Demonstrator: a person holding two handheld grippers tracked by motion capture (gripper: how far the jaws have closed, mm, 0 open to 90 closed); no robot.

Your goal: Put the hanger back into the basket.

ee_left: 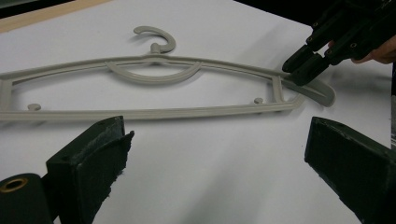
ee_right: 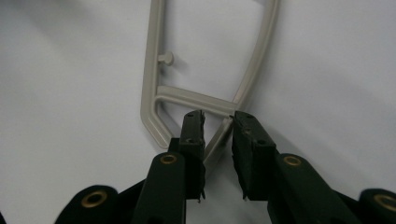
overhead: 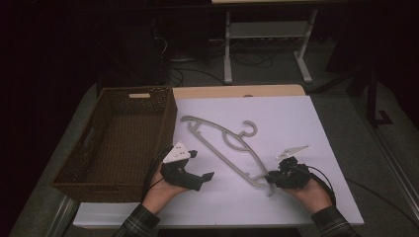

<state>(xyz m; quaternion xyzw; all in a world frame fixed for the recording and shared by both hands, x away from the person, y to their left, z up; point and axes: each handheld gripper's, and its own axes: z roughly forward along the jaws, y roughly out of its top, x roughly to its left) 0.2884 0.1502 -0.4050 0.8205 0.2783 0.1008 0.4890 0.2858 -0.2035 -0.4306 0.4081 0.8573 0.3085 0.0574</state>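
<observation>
On the table I count one grey plastic hanger (overhead: 222,143), lying flat on one white sheet (overhead: 296,123) that covers most of the tabletop. Beside the sheet stands one brown woven basket (overhead: 66,173). Two black grippers are at the near edge, one in each of the person's two hands: the left gripper (overhead: 202,165) and the right gripper (overhead: 271,178). Each gripper has two jaws, so four jaws in all. The hanger itself has one hook at its top and two small round pegs on its lower bar. Behind the table, on the floor, stands one pale metal frame (overhead: 267,39) with two legs.
</observation>
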